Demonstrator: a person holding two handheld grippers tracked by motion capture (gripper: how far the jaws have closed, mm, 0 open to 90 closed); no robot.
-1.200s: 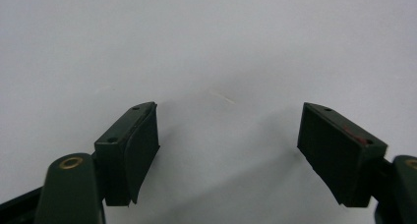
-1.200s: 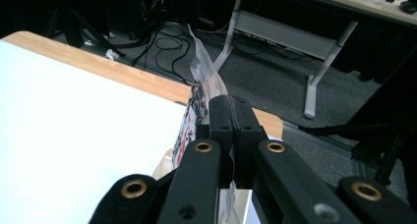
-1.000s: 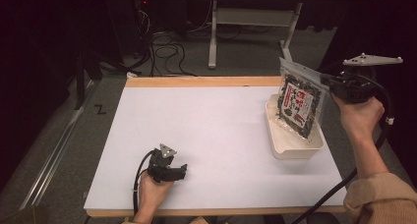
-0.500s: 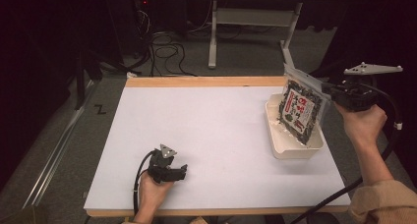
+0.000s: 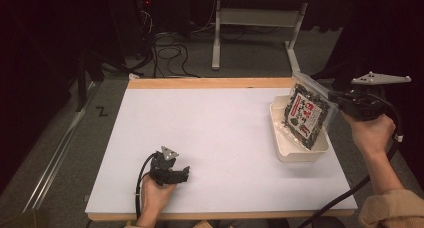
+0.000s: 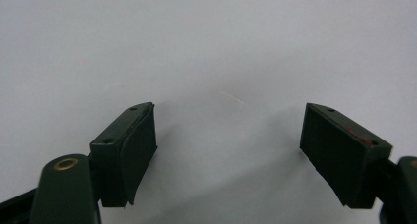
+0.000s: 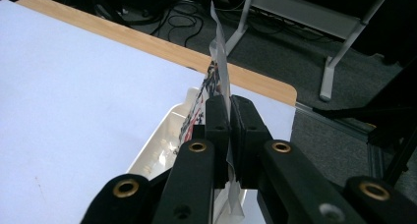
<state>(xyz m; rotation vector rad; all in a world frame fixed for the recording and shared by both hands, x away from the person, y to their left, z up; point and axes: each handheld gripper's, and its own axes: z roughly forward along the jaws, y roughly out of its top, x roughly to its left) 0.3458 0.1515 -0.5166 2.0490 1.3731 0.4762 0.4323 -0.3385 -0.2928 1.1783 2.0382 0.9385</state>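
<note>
A dark printed snack bag (image 5: 304,115) with red and white lettering hangs tilted over the white tray (image 5: 280,138) at the table's right side. My right gripper (image 5: 334,99) is shut on the bag's clear sealed edge (image 7: 220,62); in the right gripper view its jaws pinch that edge, with the tray (image 7: 162,145) below. My left gripper (image 5: 184,174) rests near the table's front edge, held in a hand. Its jaws stand wide apart over bare white tabletop, left gripper (image 6: 228,145) open with nothing between them.
The white table (image 5: 210,128) has a wooden far edge (image 5: 210,83). Beyond it on the dark floor lie cables (image 5: 170,43) and a grey metal stand (image 5: 260,23). A cable trails from each gripper toward the front edge.
My right gripper has drawn the bag slightly right and up over the tray. The left gripper has stayed in place.
</note>
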